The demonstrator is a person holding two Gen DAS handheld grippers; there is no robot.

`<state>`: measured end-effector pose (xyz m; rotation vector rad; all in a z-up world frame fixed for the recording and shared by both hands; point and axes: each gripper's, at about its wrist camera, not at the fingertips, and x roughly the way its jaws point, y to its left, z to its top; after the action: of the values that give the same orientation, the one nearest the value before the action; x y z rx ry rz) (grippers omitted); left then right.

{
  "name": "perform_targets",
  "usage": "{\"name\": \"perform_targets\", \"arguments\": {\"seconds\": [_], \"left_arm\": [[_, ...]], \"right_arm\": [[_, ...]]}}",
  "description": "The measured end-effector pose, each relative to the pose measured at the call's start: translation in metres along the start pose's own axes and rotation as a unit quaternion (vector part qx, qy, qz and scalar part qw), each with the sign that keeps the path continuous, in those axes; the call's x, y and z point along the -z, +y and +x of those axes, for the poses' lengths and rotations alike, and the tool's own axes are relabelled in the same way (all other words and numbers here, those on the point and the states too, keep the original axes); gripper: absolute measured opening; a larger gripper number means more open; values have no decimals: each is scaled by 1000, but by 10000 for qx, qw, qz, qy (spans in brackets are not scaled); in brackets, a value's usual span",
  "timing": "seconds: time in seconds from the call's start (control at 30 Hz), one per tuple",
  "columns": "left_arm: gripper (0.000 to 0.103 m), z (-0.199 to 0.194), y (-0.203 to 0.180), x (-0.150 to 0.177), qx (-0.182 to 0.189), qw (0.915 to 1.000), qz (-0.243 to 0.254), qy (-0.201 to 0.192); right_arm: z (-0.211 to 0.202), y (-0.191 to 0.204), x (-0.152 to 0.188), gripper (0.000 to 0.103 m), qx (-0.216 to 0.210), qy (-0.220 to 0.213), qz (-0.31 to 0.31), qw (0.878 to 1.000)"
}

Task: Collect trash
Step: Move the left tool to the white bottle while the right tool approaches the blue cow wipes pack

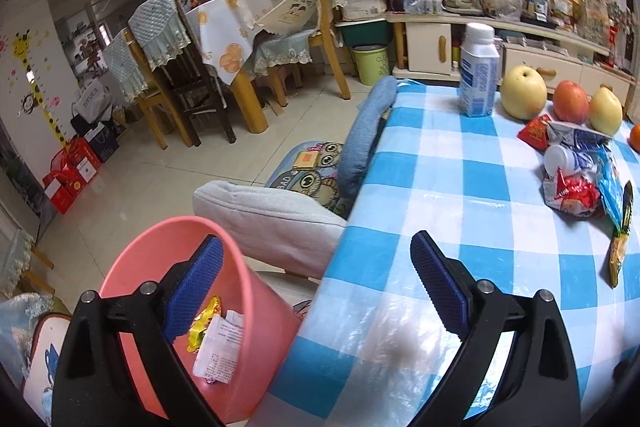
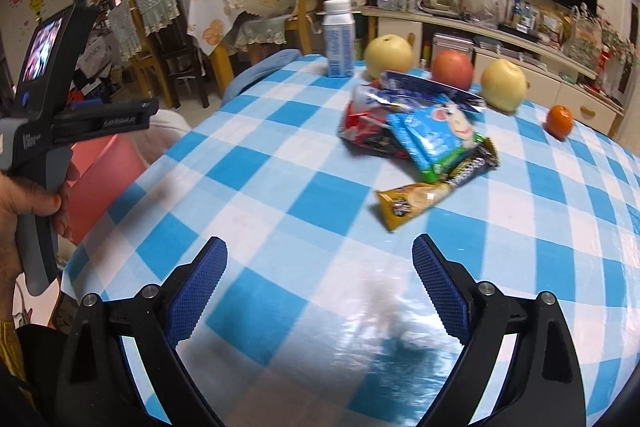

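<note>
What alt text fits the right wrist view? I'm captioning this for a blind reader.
The open right gripper hovers over a blue-checked tablecloth, facing a pile of snack wrappers. Behind stand a white bottle, three apples and a tangerine; the left gripper is at left.

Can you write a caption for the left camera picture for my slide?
Open left gripper hovers over the pink bin holding some trash, wrappers waiting on the checkered table.

Home dining room: chairs (image 1: 168, 39), checked tablecloth (image 2: 280, 211).
</note>
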<state>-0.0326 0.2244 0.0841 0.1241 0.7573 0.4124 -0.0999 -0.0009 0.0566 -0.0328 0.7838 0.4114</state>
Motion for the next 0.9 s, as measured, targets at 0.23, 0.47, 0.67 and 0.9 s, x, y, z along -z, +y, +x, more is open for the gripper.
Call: {"name": "perform_targets", "arguments": {"seconds": [0.23,0.47,0.67,0.9], "left_arm": [[95,-10,-25,-4,511,9981,-7,-346],[95,-19,-60,-14,1716,9831,-352,-530],[95,10,-113,-60,2739,9576,-872,-183],[92,63,-196,-122,3248,9414,-812,406]], "right_arm": [[-13,-45,-5,93,206,-81,503,9985],[-25,-93,-9,93,596,-201,828,9946],[-33,-132,-6,93,558,-119,1266,9903],[-35,-159,-2,93,492,-59,1601,9859]]}}
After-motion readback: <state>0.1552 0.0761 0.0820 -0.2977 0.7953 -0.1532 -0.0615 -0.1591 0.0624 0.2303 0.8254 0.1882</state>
